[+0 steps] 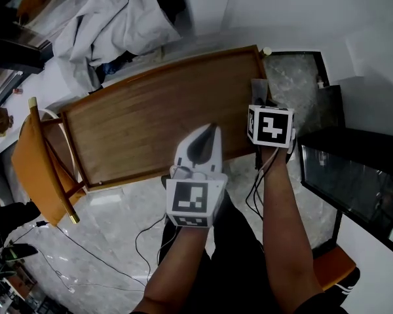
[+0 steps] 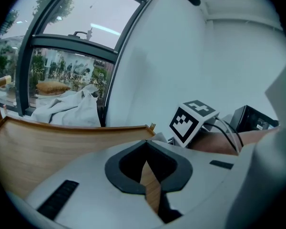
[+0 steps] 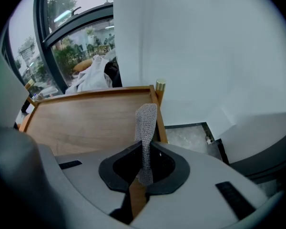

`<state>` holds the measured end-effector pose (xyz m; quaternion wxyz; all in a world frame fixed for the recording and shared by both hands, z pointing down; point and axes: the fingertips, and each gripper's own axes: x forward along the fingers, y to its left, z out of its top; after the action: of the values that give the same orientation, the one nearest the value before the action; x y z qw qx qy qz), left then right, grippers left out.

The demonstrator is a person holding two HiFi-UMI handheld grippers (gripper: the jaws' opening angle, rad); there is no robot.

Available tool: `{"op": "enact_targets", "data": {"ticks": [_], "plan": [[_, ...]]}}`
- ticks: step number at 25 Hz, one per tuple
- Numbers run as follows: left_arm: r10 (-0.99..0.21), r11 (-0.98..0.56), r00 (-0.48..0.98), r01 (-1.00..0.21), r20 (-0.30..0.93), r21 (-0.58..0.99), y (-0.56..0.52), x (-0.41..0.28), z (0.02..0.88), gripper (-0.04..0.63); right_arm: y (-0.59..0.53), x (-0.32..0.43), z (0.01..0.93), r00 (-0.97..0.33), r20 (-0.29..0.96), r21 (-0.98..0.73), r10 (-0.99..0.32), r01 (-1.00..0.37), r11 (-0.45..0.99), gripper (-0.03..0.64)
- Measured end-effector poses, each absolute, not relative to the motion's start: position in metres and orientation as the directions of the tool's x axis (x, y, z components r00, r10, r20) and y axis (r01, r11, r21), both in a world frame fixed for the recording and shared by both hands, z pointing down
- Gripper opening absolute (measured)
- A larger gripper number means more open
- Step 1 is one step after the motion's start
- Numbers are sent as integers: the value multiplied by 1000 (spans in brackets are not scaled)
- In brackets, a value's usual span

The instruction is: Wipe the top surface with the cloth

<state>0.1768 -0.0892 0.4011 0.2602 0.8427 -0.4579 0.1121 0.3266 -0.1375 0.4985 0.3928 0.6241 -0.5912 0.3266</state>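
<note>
At the right end of the wooden surface point(image 1: 144, 120), the right gripper point(image 3: 145, 147) pinches a grey cloth point(image 3: 146, 120) in its jaws above the wood; the left gripper point(image 2: 147, 149) hovers alongside, jaws closed on nothing.

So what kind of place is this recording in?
Probably an indoor workroom or office corner: a wooden table on a marble floor, a large window looking outdoors, and loose cables on the floor.

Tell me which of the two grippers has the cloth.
The right gripper: its jaws pinch the grey mesh cloth, which sticks out between them. The left gripper holds nothing.
</note>
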Motion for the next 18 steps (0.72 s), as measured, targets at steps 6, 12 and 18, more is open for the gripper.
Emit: {"op": "enact_targets", "data": {"ticks": [6,12,18], "plan": [[-755,-400,507,-858,415,321,-89,125,392,11,-149,245,445,-160,737,-104,-657,-987,123,37],[-840,-271,370,-919,396,285,-73,2,368,11,-117,72,440,-499,653,-328,-570,-864,381,37],[-886,-140,239,-955,396,261,-44,-121,355,11,-61,-95,467,-700,606,-503,-378,-706,499,37]]}}
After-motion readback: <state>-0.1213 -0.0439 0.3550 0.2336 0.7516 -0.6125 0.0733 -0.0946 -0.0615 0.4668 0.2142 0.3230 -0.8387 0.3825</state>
